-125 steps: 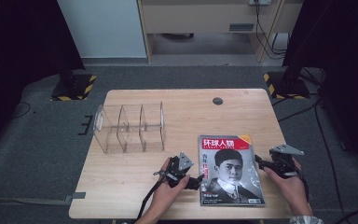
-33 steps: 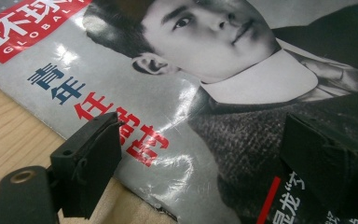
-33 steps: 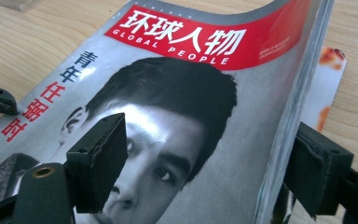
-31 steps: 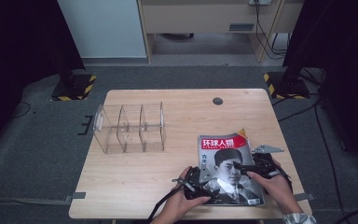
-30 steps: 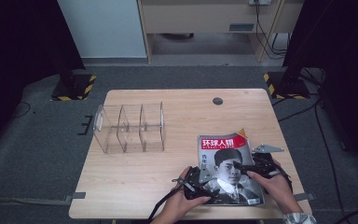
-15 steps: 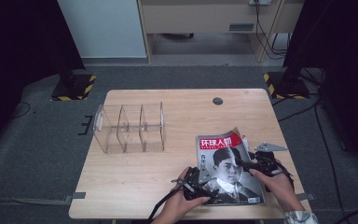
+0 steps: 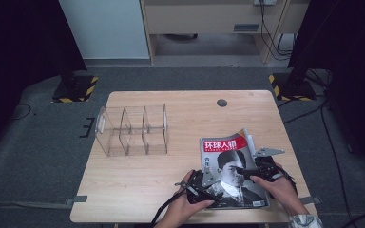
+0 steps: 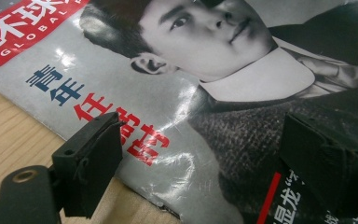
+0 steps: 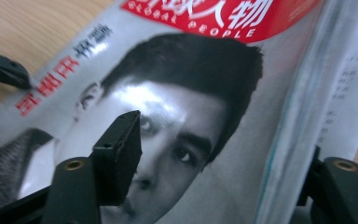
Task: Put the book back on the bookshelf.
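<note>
Magazine point(image 7: 233, 171) (cover up) between right hand-held gripper point(image 7: 259, 169) jaws, on table point(image 7: 138, 185)

bare tabletop point(image 7: 138, 185) left of magazine point(image 7: 228, 156), clear divider rack point(image 7: 133, 130) blocking far left, far side open

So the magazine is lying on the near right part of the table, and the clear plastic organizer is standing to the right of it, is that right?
Not quite. The magazine does lie on the near right part of the table, but the clear plastic organizer stands to its left, a bit farther back. The high view shows this.
</note>
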A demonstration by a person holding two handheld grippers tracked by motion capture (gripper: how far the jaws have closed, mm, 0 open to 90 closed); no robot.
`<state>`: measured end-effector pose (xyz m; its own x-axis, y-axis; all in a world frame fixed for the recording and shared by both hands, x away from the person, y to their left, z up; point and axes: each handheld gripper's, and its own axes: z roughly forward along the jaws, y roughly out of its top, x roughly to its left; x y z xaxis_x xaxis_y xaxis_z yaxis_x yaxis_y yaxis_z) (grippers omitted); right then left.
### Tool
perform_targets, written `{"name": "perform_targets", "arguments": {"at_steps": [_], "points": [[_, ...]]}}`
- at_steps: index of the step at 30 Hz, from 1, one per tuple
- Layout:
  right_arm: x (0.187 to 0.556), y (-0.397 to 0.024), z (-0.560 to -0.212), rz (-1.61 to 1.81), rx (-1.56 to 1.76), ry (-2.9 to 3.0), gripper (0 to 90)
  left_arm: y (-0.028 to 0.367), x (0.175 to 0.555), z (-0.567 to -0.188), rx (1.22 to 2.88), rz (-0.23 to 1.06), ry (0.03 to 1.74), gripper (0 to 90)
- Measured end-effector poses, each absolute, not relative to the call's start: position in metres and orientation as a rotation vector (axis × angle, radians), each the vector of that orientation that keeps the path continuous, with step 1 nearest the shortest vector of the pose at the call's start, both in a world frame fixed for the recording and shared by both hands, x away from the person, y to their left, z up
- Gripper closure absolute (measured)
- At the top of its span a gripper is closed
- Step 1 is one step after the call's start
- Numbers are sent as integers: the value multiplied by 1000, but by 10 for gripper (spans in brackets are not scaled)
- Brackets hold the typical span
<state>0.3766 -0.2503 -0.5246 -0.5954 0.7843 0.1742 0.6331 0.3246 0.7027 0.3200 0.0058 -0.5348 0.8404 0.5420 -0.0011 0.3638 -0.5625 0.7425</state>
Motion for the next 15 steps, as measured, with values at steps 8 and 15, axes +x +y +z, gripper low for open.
{"name": "perform_targets", "arguments": {"at_steps": [8, 15], "points": [[379, -249, -527, 1103, 1310, 2393, 301, 6, 320, -535, 2227, 290, 657, 124], [378, -253, -526, 1090, 1305, 2394, 425, 6, 322, -535, 2231, 252, 639, 79]]}}
